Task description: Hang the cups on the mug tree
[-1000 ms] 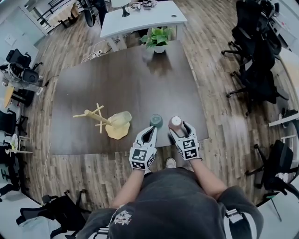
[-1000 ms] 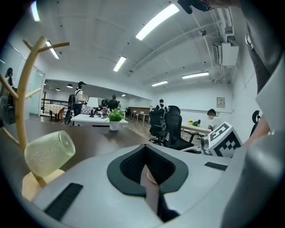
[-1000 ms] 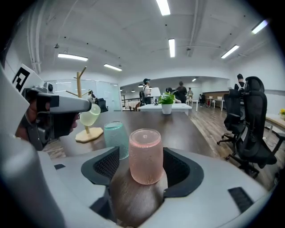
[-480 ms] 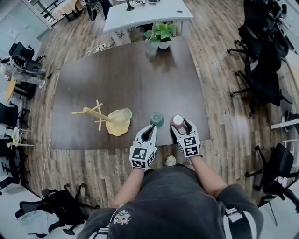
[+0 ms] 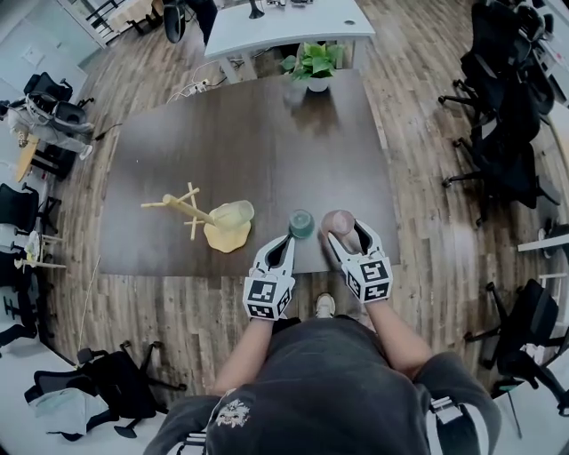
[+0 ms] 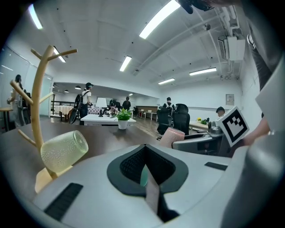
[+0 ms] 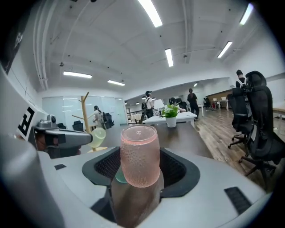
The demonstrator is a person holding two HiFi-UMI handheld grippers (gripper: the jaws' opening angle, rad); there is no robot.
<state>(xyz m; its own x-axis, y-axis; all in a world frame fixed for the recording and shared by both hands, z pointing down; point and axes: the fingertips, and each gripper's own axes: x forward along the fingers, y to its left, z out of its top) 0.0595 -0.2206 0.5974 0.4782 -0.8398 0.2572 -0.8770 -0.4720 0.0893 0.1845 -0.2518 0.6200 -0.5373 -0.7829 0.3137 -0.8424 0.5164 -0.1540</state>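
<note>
A wooden mug tree [image 5: 189, 210] stands at the table's front left, and a pale yellow cup [image 5: 233, 214] hangs low on it over the base. In the left gripper view the tree [image 6: 38, 98] and yellow cup [image 6: 63, 151] are at left. A teal cup [image 5: 301, 223] stands on the table just ahead of my left gripper [image 5: 284, 245], whose jaws look shut with nothing in them. My right gripper [image 5: 345, 235] is shut on a pink dimpled cup [image 5: 339, 222], seen bottom-up [image 7: 140, 155] between its jaws and raised off the table.
A potted plant [image 5: 313, 64] sits at the far edge of the dark table [image 5: 231, 133]. A white desk [image 5: 284, 22] stands beyond it and black office chairs [image 5: 498, 115] line the right side. People stand far off in the room.
The right gripper has lifted the pink cup off the table and tipped it slightly. The left gripper has stayed just behind the teal cup.
</note>
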